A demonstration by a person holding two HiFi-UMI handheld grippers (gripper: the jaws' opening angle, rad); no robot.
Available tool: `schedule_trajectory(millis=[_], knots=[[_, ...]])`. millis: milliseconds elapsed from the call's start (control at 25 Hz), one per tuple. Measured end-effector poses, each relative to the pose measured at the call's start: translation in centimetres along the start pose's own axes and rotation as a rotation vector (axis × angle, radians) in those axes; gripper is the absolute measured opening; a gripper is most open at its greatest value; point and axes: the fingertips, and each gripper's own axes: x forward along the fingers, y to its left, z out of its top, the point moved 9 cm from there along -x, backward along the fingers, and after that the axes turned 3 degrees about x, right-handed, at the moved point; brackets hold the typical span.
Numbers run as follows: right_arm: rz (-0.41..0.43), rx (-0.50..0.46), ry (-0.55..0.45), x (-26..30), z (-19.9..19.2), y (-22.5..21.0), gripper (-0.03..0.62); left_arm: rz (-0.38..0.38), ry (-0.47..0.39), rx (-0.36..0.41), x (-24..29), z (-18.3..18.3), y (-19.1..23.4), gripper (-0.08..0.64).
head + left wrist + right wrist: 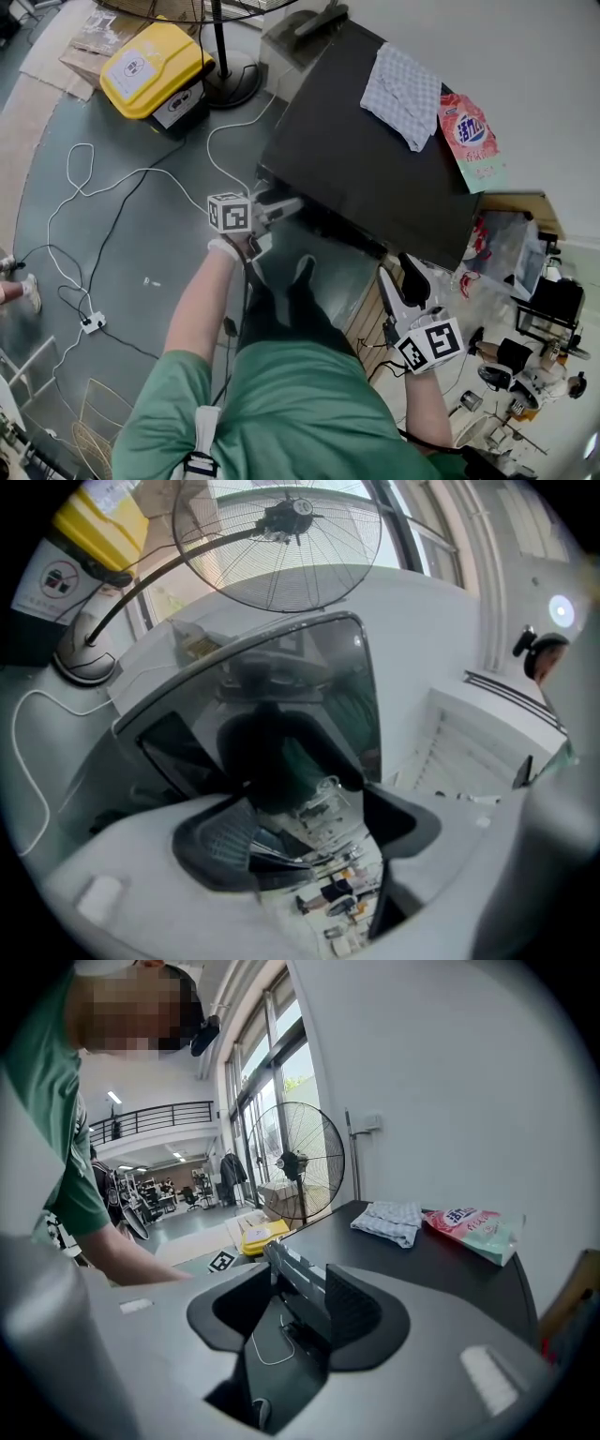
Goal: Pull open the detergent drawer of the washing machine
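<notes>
Washer (366, 159): sitting black-topped ahead of the person.
Left gripper (284, 206): jaws standing apart, reaching at washer's front upper corner.
Right gripper (401, 274): jaws gaping, gripping nothing, hovering near washer's front.

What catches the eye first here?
A black-topped washing machine fills the middle, with a pale checked cloth and a pink detergent bag lying on top. A bright yellow plastic case sits on the floor, upper left. The left gripper is held at the machine's near corner.
</notes>
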Motion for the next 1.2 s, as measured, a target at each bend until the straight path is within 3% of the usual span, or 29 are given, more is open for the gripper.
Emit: schedule_trajectory(millis=[200, 440, 680, 920, 1040, 1200], knots=[[0.066, 0.003, 0.044, -0.9, -1.4, 1.5, 0.17, 0.008, -0.093, -0.042, -0.7, -0.9, 0.3, 0.339], [0.076, 0.003, 0.056, -2.0, -2.1, 2.3, 0.17, -0.005, -0.184, -0.055, -1.6, -2.0, -0.8, 0.335], [0.093, -0.011, 0.036, -1.8, -1.0, 2.3, 0.17, 0.013, -0.179, -0.058, -1.8, -2.2, -0.7, 0.343], [0.101, -0.014, 0.039, -1.8, -0.5, 1.4, 0.17, 0.028, -0.147, -0.036, -2.3, -2.8, -1.0, 0.26], [0.103, -0.01, 0.044, -1.5, -0.6, 1.0, 0.17, 0.061, -0.148, -0.033, -2.2, -2.6, -0.5, 0.322], [0.118, -0.02, 0.05, -1.1, -0.7, 1.4, 0.17, 0.023, -0.176, -0.038, -1.6, -1.9, -0.8, 0.354]])
